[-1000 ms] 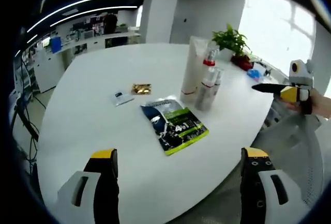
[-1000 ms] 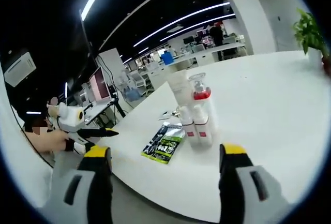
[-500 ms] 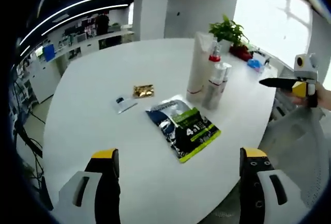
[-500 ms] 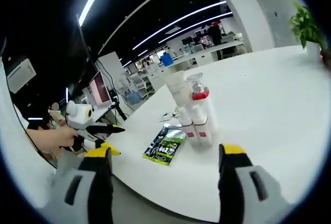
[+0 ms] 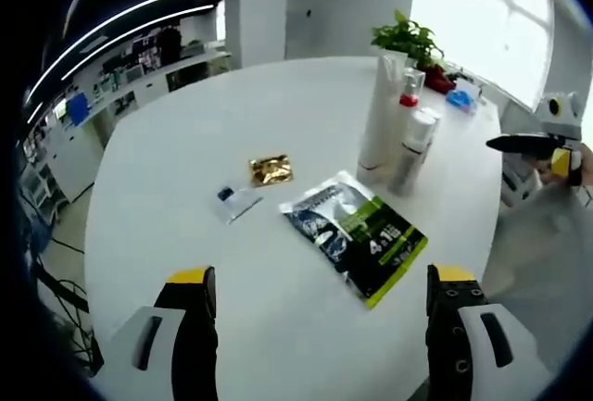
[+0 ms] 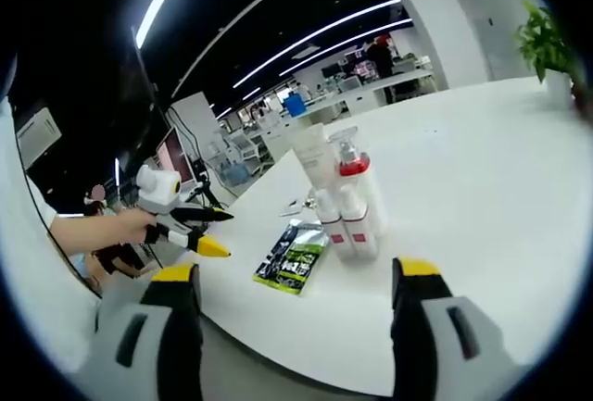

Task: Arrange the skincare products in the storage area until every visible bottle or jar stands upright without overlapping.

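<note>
Bottles [image 5: 398,132] stand upright, clustered and touching, on the white counter [image 5: 185,142] beside a flat green pouch [image 5: 357,234]. Left claw [image 5: 315,327] and right claw [image 6: 292,318] (both empty) are spread.

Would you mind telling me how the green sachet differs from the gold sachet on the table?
The green sachet is much larger than the gold sachet. It is dark with green and white print, while the gold one is plain and shiny. It lies nearer the bottles. Both lie flat on the white table.
</note>
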